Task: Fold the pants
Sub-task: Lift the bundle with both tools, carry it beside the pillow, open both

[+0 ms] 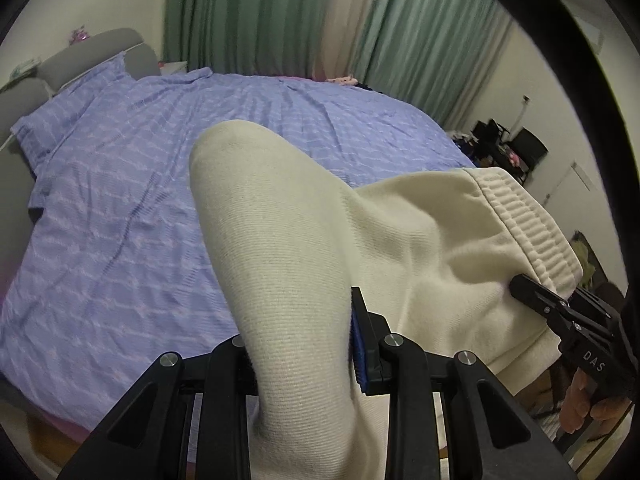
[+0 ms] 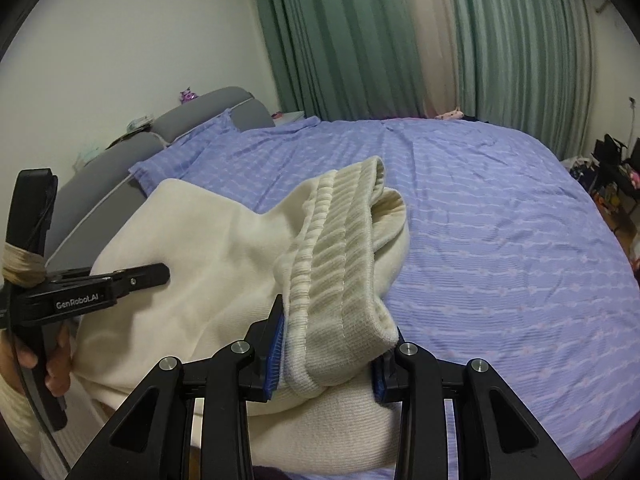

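Observation:
Cream knit pants [image 1: 304, 232] hang in the air above the bed, held by both grippers. My left gripper [image 1: 300, 344] is shut on a fold of the plain cream fabric, which rises in a hump in front of it. My right gripper [image 2: 332, 348] is shut on the ribbed elastic waistband [image 2: 340, 256]. The right gripper also shows in the left wrist view [image 1: 532, 288], at the waistband [image 1: 528, 224]. The left gripper also shows in the right wrist view [image 2: 152, 274], at the left against the pants [image 2: 192, 240]. The lower part of the pants is hidden below both views.
A bed with a purple striped sheet [image 1: 120, 200] fills the space ahead and shows in the right wrist view [image 2: 500, 240]. A grey headboard [image 2: 216, 108] stands at the left. Green curtains [image 2: 340, 40] hang behind. Dark clutter [image 1: 504, 144] sits by the right wall.

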A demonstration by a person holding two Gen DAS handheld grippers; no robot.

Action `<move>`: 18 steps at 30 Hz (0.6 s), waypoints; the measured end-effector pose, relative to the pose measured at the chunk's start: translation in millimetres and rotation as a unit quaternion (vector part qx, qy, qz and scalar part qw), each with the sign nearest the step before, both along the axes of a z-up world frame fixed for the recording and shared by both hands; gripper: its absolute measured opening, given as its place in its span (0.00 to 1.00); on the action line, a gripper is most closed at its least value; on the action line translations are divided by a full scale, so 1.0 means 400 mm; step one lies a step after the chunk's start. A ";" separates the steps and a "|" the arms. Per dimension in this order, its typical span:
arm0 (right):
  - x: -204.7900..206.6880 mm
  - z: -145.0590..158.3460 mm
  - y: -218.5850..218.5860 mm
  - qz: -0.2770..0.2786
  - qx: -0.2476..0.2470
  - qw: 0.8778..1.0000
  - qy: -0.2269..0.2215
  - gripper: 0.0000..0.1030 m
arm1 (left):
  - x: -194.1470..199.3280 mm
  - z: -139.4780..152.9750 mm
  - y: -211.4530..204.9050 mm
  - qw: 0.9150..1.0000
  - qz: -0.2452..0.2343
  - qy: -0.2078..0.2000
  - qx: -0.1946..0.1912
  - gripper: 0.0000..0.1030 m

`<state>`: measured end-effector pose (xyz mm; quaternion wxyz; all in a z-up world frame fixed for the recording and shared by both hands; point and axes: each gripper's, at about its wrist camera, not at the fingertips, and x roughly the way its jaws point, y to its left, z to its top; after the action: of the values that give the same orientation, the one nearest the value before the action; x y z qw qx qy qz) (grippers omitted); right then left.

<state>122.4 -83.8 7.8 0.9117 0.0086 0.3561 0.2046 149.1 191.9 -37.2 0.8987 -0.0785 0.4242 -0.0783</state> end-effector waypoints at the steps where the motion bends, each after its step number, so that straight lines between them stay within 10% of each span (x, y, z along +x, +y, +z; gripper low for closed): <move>1: -0.005 -0.004 0.044 -0.015 -0.001 1.000 0.004 0.34 | 0.006 0.000 0.033 1.000 -0.006 0.004 -0.002 0.27; 18: 0.063 -0.095 0.581 -0.019 -0.028 0.998 0.060 0.34 | 0.116 -0.111 0.565 0.998 -0.033 0.047 0.014 0.27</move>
<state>147.8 148.4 -30.0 0.8922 0.0020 0.4157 0.1764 195.4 417.9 -81.8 0.8760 -0.0556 0.4690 -0.0980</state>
